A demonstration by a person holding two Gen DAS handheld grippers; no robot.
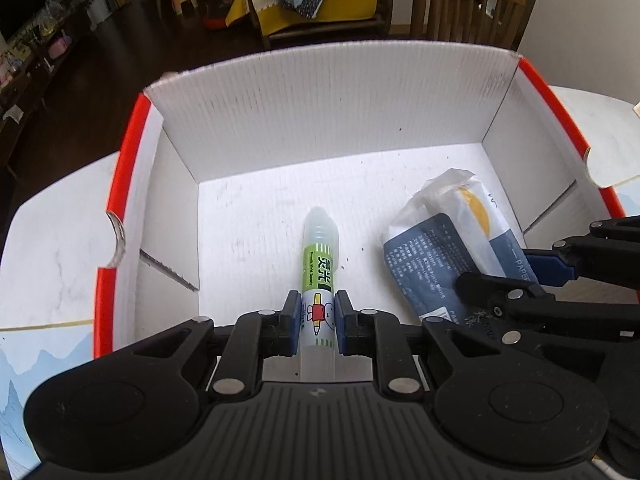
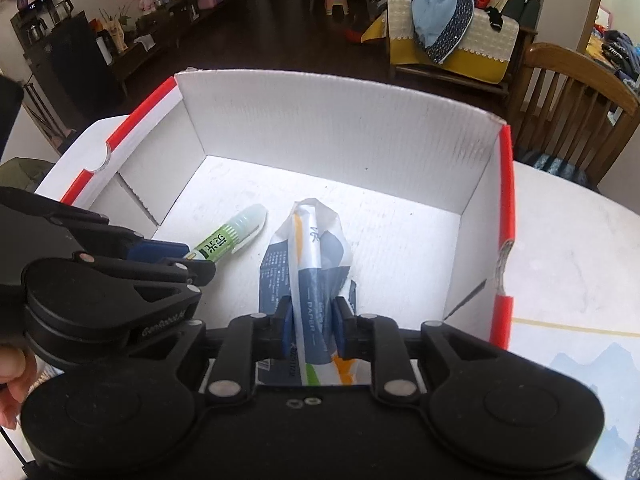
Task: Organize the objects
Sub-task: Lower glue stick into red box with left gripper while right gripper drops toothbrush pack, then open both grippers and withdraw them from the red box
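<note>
A white cardboard box point(image 1: 320, 112) with red rims stands open on the table. My left gripper point(image 1: 319, 302) is shut on a glue stick point(image 1: 320, 264) with a green label, whose clear cap points down at the box floor. To its right, my right gripper point(image 2: 313, 314) is shut on a blue and white tissue pack point(image 2: 308, 256), pinching its near end; the far end rests on the box floor. Both grippers reach into the box side by side. In the right wrist view the glue stick point(image 2: 232, 236) and left gripper point(image 2: 184, 258) show at the left.
The box point(image 2: 340, 120) sits on a white marble table point(image 2: 568, 240) with a blue mountain-print mat point(image 2: 580, 364) at the near edge. A wooden chair point(image 2: 568, 96) stands behind the table on the right. A person's hand point(image 2: 10, 368) shows at the left edge.
</note>
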